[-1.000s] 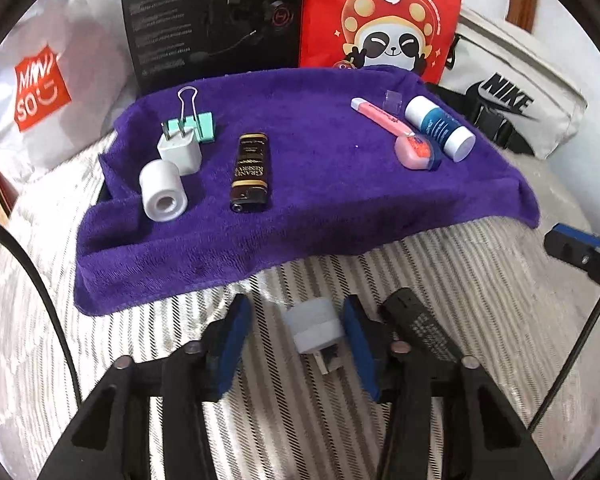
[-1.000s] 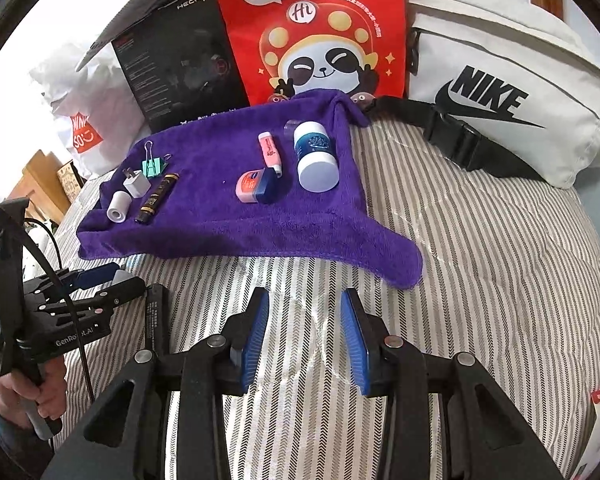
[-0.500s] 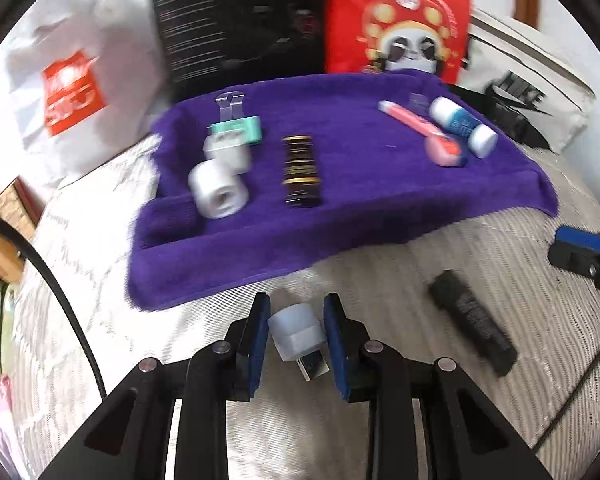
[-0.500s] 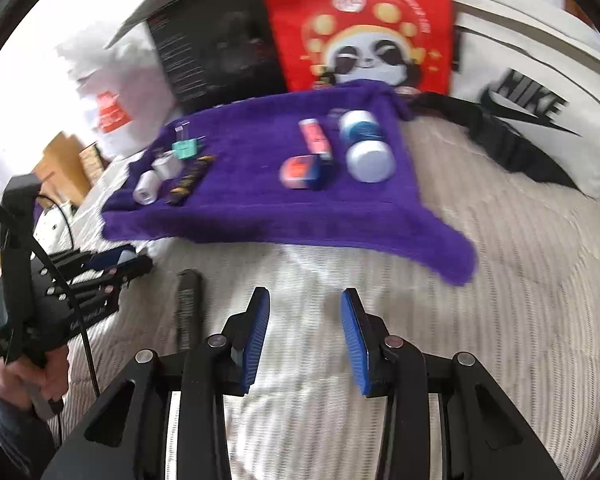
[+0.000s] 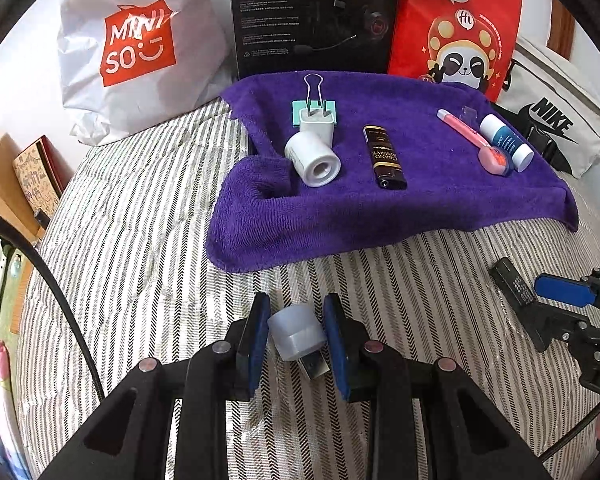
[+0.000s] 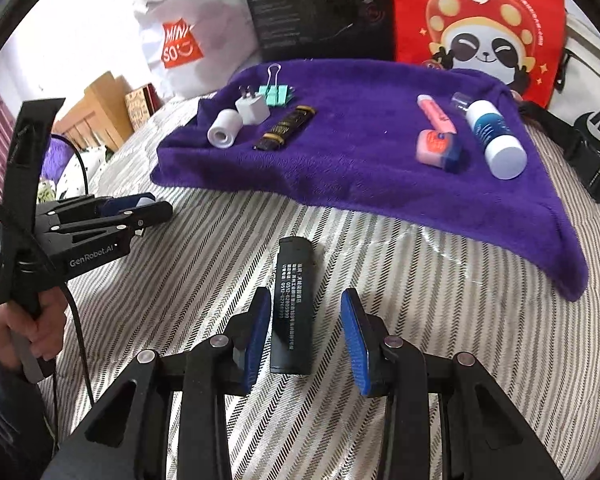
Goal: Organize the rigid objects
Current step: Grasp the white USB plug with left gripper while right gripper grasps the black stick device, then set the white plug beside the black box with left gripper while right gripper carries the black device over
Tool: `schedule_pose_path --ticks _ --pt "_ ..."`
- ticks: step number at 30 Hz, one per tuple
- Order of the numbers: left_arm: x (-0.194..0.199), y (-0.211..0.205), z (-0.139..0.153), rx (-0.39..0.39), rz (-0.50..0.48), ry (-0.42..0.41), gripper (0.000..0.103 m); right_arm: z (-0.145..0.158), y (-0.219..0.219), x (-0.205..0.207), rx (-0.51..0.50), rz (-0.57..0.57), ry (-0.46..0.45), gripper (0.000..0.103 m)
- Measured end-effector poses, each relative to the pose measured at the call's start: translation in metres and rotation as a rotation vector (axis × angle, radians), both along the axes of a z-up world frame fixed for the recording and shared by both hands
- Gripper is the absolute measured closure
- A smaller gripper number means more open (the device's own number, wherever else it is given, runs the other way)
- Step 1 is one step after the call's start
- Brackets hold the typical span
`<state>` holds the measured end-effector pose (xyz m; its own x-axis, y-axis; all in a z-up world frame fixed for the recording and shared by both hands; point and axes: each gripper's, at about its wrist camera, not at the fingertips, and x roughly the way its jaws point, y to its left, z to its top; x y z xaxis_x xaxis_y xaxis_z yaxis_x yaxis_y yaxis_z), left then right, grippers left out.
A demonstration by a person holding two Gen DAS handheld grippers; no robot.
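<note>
- My left gripper (image 5: 296, 334) is pinching a small white USB adapter (image 5: 296, 336), blue pads tight on both sides, metal plug poking out at 5 o'clock. It sits above the striped bedspread (image 5: 140, 240), just short of the purple towel (image 5: 380, 216).
- Only the left cam shows that adapter properly. From the right cam the left gripper (image 6: 140, 210) is way off at 9 o'clock and I only catch a bit of white at the tips, plus the hand (image 6: 28, 328) on its handle.
- My right gripper (image 6: 305, 332) has its pads spread, with a black lighter (image 6: 293, 304) lying flat on the bedspread between them. It's close to the left pad, but I can't tell whether they touch; there's a clear gap on the right.
- The left cam only sees the far end of that lighter (image 5: 510, 282) at 3 o'clock, beside a blue pad of the right gripper.
- On the towel, both cams agree: white roll (image 5: 314, 158), white charger plug (image 5: 318, 126) and mint binder clip (image 5: 314, 110) bunched at 11 o'clock, brown lighter (image 5: 386, 158) just right of them.
- Over at 1 o'clock: pink pen (image 5: 458, 128), pink-and-blue case (image 5: 496, 160), white-and-blue tube (image 5: 506, 142).
</note>
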<state>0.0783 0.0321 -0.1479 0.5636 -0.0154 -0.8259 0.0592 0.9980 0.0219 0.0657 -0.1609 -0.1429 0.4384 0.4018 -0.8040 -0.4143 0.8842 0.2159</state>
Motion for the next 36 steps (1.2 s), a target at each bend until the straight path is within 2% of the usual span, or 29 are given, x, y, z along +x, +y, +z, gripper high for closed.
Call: schedule_pose_path --ticks 8,10,13,23,36 --pt "-0.003 0.004 0.000 -0.025 0.000 -0.003 0.076 -0.004 0.014 -0.001 -0.065 0.025 -0.038 0.071" --pt "-0.003 0.005 0.000 -0.024 -0.002 -0.005 0.076 -0.004 0.020 -0.002 -0.110 0.029 -0.063 0.079" --pt "-0.003 0.006 0.000 -0.026 -0.003 -0.007 0.076 -0.004 0.027 -0.006 -0.181 0.040 -0.104 0.082" --pt "-0.006 0.002 0.001 -0.023 -0.018 -0.010 0.076 -0.005 -0.002 -0.004 -0.182 -0.021 -0.069 0.082" --pt "-0.004 0.002 0.001 -0.046 -0.019 -0.009 0.076 -0.008 -0.006 -0.006 -0.139 -0.040 -0.072 0.081"
